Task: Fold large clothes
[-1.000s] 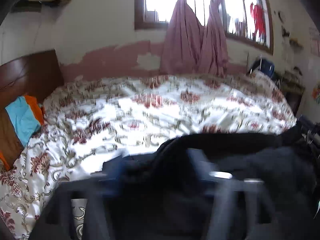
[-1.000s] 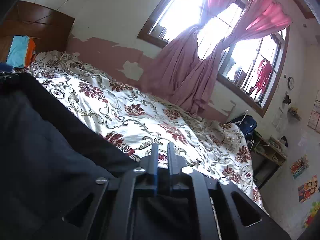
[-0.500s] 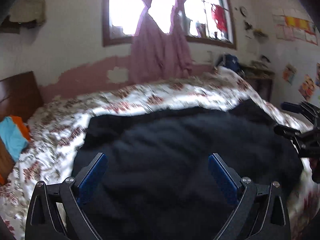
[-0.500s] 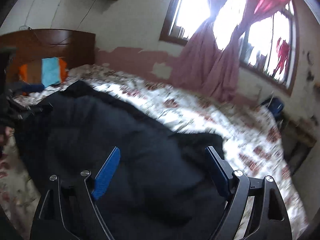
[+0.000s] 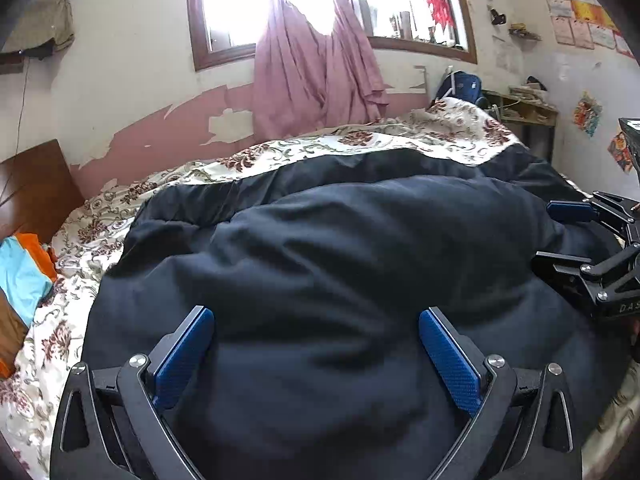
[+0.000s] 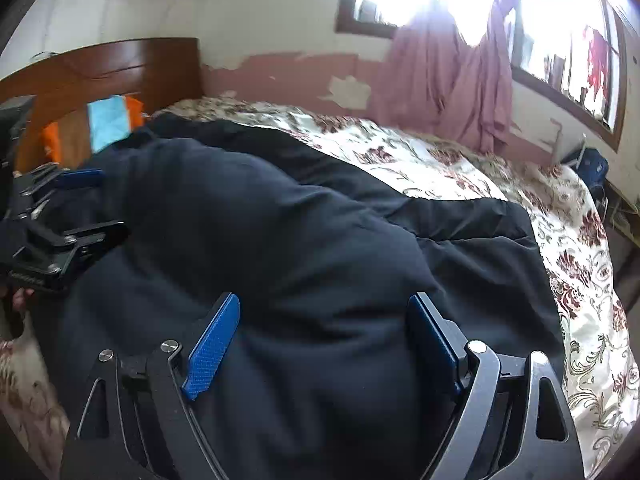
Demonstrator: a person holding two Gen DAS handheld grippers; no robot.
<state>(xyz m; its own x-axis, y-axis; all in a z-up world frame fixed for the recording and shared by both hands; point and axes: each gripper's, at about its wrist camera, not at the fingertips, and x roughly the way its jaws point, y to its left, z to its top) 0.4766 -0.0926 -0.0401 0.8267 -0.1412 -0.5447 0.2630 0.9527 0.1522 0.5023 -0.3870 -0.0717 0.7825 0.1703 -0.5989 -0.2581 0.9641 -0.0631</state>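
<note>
Left gripper (image 5: pixel 316 354) and right gripper (image 6: pixel 324 344) gape, seemingly empty.

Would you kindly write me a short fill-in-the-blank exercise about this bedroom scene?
1. The dark garment lies on a bed covered by a ____-patterned bedspread.
2. The curtains at the window are ____.
3. The left tongs and the right tongs are both ____, gripping nothing.

Missing words: floral; pink; open
</note>
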